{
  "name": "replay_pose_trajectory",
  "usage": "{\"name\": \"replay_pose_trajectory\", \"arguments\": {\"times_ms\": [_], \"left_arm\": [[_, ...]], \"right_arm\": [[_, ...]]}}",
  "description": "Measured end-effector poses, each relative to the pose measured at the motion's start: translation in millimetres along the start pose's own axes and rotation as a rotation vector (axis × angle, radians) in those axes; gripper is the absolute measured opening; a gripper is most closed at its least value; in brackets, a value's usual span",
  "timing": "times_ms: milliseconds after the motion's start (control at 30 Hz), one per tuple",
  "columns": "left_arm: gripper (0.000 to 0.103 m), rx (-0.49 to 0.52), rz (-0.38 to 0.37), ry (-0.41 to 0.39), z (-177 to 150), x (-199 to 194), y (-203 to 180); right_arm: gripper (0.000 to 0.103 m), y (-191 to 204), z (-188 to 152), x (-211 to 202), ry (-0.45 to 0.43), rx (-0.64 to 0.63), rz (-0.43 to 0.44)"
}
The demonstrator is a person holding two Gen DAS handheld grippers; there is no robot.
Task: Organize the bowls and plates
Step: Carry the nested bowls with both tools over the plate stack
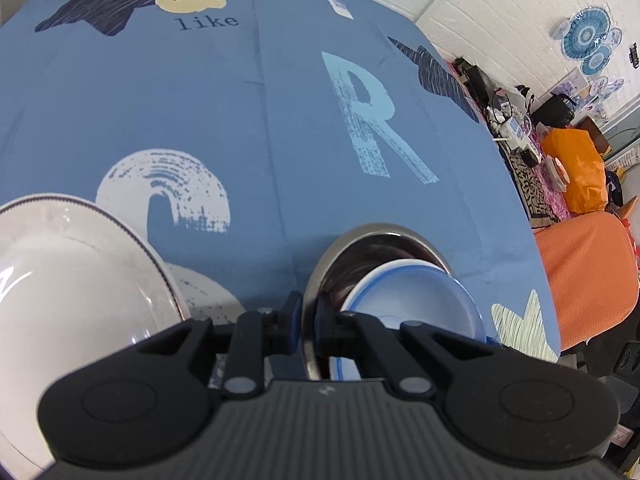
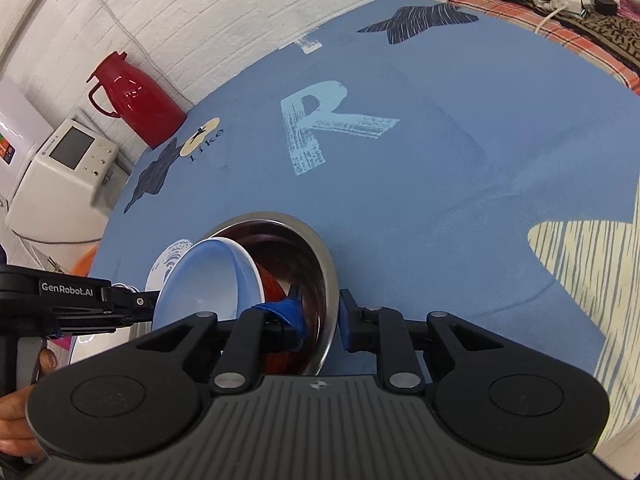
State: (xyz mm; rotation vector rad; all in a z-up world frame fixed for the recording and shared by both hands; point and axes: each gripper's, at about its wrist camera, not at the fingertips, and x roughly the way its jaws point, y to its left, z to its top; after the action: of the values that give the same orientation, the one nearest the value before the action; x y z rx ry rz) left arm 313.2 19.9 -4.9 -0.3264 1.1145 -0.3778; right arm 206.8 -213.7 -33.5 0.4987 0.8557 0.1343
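Observation:
A steel bowl [image 1: 384, 236] [image 2: 304, 236] sits near the front of the blue tablecloth [image 1: 240, 100]. A blue-rimmed white bowl [image 1: 416, 296] [image 2: 208, 280] leans tilted inside it, over something red [image 2: 272, 288]. My left gripper [image 1: 309, 314] is shut on the steel bowl's near rim. In the right wrist view its black body [image 2: 76, 300] reaches in from the left, behind the blue bowl. My right gripper [image 2: 322, 312] stands open astride the steel rim, one finger inside the bowl and one outside. A large white plate [image 1: 80, 280] lies left of the steel bowl.
A red thermos jug [image 2: 136, 100] and a white appliance [image 2: 68, 168] stand beyond the table's far left edge. An orange-covered seat [image 1: 588, 272] and a cluttered side surface [image 1: 512, 120] lie past the right edge. A person's hand [image 2: 16, 420] holds the left gripper.

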Motion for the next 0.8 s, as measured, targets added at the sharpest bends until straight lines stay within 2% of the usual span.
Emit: {"name": "replay_pose_trajectory", "arguments": {"times_ms": [100, 300, 400, 500, 633, 800], "left_arm": [[0.000, -0.027, 0.002, 0.018, -0.8, 2.8, 7.7], [0.000, -0.020, 0.035, -0.032, 8.5, -21.6, 10.9], [0.000, -0.038, 0.062, -0.066, 12.7, -41.4, 22.9], [0.000, -0.059, 0.101, -0.141, 10.2, -64.6, 41.4], [0.000, -0.145, 0.096, -0.149, 4.4, -85.3, 72.2], [0.000, -0.119, 0.150, -0.214, 0.8, -118.7, 74.6]], "right_arm": [[0.001, 4.0, -0.4, 1.9, 0.002, 0.019, -0.006], [0.001, 34.9, 18.7, 1.8, 0.020, -0.032, 0.000], [0.001, 69.0, 27.2, 2.7, 0.008, -0.125, -0.003], [0.001, 100.4, 26.5, 9.2, -0.007, -0.217, 0.017], [0.001, 111.6, 19.6, 18.8, 0.035, -0.160, 0.070], [0.001, 138.8, 13.8, 9.8, 0.030, -0.198, 0.102]]}}
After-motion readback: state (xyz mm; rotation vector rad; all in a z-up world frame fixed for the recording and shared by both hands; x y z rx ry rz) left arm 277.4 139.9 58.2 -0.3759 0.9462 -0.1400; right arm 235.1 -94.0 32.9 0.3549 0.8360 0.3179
